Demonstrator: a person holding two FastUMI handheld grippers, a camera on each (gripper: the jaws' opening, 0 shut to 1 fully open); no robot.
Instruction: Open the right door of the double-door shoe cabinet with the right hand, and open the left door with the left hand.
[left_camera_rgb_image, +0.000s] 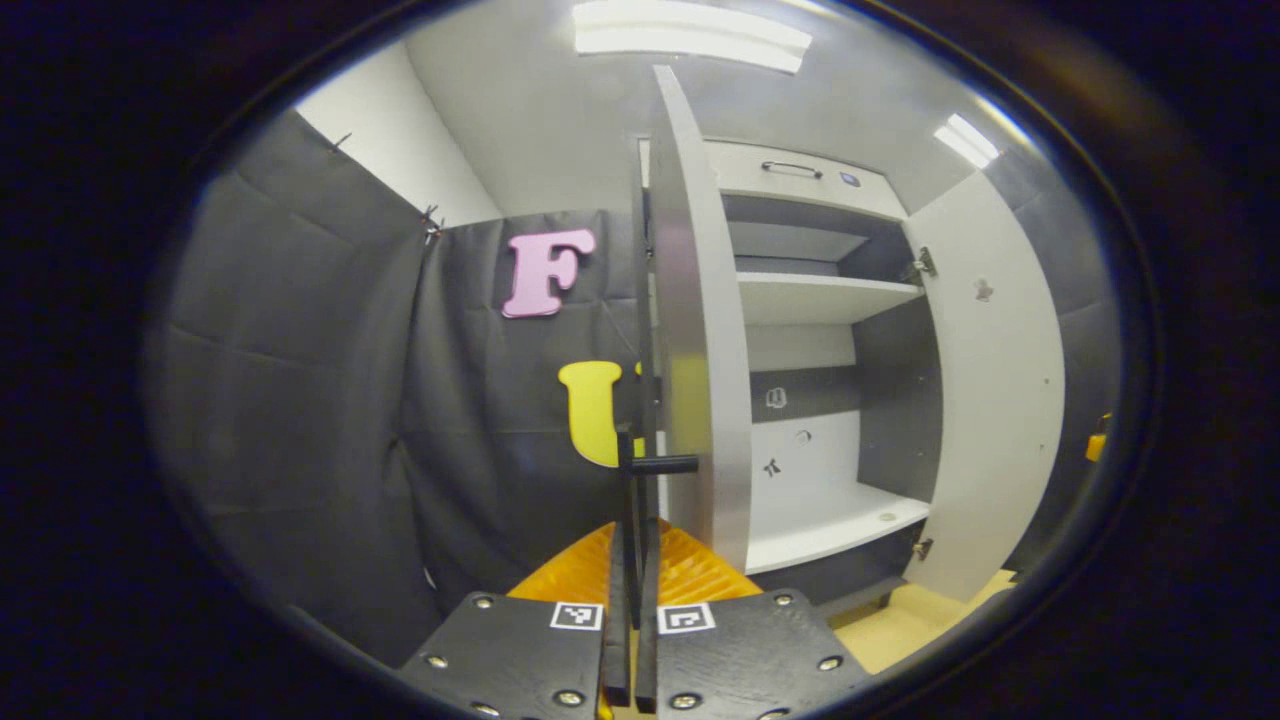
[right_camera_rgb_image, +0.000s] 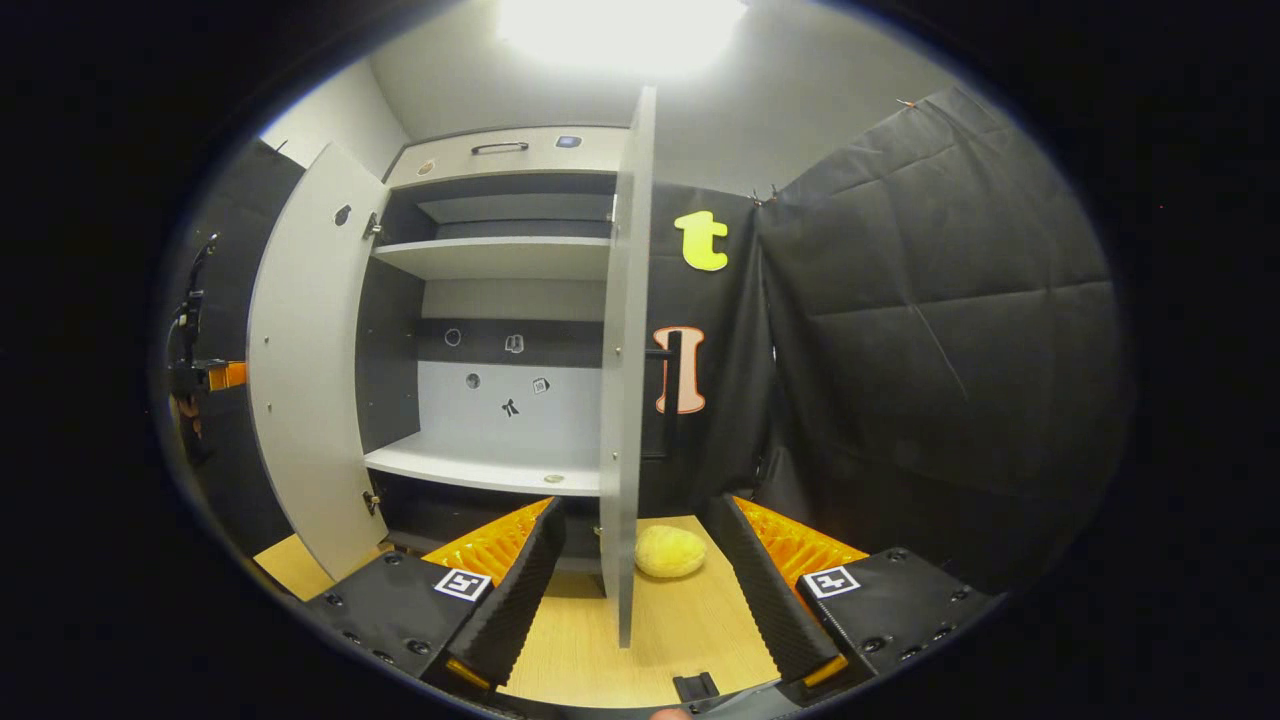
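Note:
The grey shoe cabinet (left_camera_rgb_image: 820, 295) stands with both doors swung out. In the left gripper view the left door (left_camera_rgb_image: 700, 330) is edge-on just ahead, and my left gripper (left_camera_rgb_image: 632, 520) is shut on its black vertical handle (left_camera_rgb_image: 640, 420). The right door (left_camera_rgb_image: 995, 380) hangs open on the far side. In the right gripper view the right door (right_camera_rgb_image: 622, 350) is edge-on, its lower edge between the wide-apart fingers of my open right gripper (right_camera_rgb_image: 635, 508), untouched by either. Its black handle (right_camera_rgb_image: 673, 390) sits on the outer face. The left door (right_camera_rgb_image: 305, 360) stands open, with the left gripper (right_camera_rgb_image: 195, 375) behind it.
The cabinet shelves (right_camera_rgb_image: 490, 258) are bare, and a drawer with a handle (right_camera_rgb_image: 500, 148) runs across the top. A yellow rounded lump (right_camera_rgb_image: 670, 550) lies on the wooden floor (right_camera_rgb_image: 680, 630) by the right door. Black cloth walls (right_camera_rgb_image: 930, 330) close in on both sides.

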